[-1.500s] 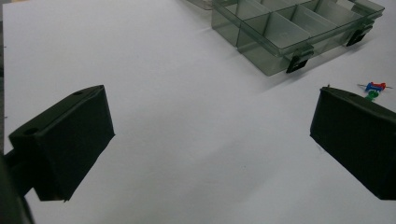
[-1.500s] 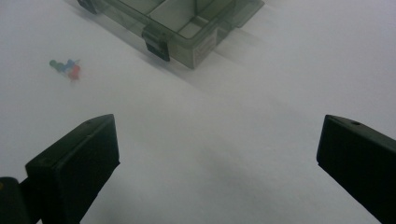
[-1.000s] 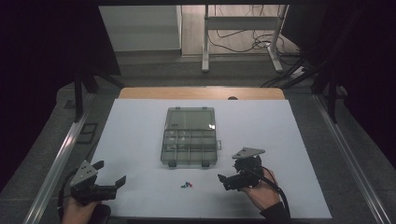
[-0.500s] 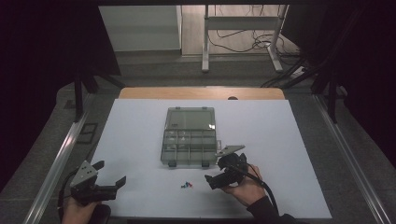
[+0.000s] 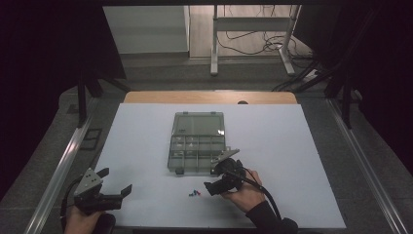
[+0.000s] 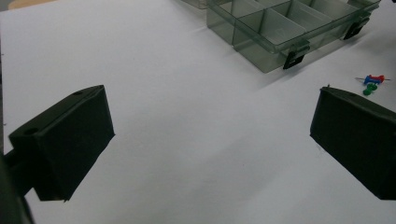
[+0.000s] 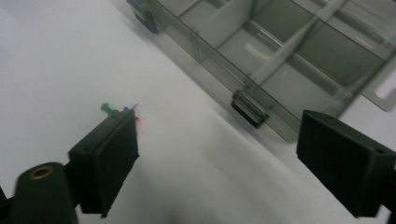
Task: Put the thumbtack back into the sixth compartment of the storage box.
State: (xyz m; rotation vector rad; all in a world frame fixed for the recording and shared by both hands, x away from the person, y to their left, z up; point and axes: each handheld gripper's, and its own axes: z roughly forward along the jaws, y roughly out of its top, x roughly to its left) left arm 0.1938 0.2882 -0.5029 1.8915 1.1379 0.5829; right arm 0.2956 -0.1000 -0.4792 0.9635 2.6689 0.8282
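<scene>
A clear smoky compartment box (image 5: 197, 151) lies open mid-table, its lid (image 5: 198, 124) folded back flat. A few coloured push pins (image 5: 195, 193) lie loose on the white surface just in front of it. My right gripper (image 5: 215, 178) is open, low over the table immediately right of the pins and against the box's front right corner. In the right gripper view the green and red pins (image 7: 114, 111) peek past the left jaw, and the box (image 7: 289, 51) with its latch is ahead. My left gripper (image 5: 116, 180) stands open at the near left, empty, with the pins (image 6: 372, 84) off to its right.
The white table sheet (image 5: 292, 146) has bare room left and right of the box. Metal rails (image 5: 63, 165) run along both table sides. A wooden strip (image 5: 209, 97) borders the far edge. The box compartments (image 6: 289, 28) look empty.
My right gripper has moved left and slightly away from the person, ending close beside the push pins and the box's front corner. The left gripper has barely shifted.
</scene>
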